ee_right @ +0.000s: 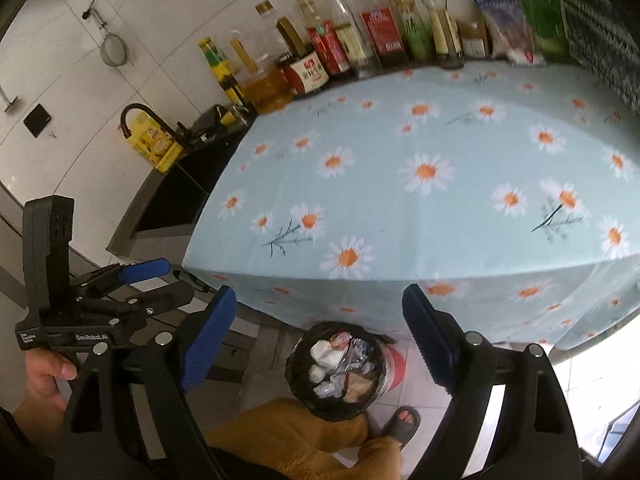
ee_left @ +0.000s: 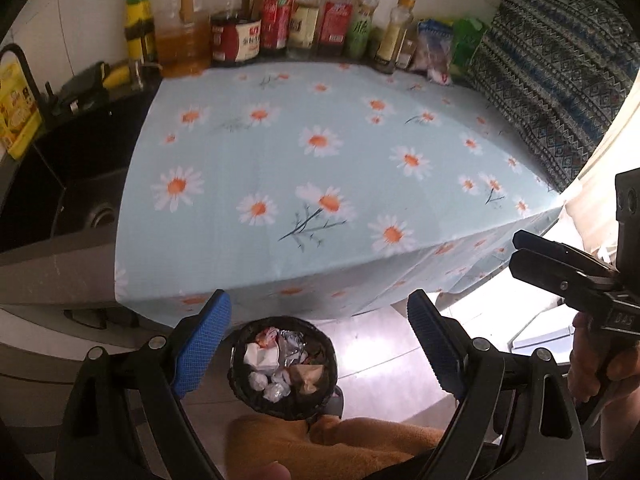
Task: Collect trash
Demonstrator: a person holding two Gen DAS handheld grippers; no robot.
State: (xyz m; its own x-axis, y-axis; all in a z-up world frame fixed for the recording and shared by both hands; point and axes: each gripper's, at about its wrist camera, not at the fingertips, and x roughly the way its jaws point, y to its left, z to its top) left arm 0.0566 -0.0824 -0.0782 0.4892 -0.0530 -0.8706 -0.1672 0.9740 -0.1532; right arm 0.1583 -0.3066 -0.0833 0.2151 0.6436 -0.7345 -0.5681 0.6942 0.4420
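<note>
Below the table edge, on the tiled floor, the black-lined bin [ee_left: 283, 366] holds crumpled paper and foil wrappers [ee_right: 340, 368]. Left gripper [ee_left: 320, 344] and right gripper [ee_right: 318, 338] both hang above it, jaws wide, nothing between the pads. No trash shows on the daisy tablecloth [ee_left: 320, 184]. Judgement: collection appears finished or nearly so. Next move calls for a check of the bottles [ee_left: 304, 12] along the wall for any remaining litter.

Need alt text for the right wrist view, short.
The open, empty right gripper hangs above a black-lined trash bin on the floor, full of crumpled paper and foil. Behind it a daisy-print tablecloth covers a table with bottles along the wall; the left gripper shows at left.
</note>
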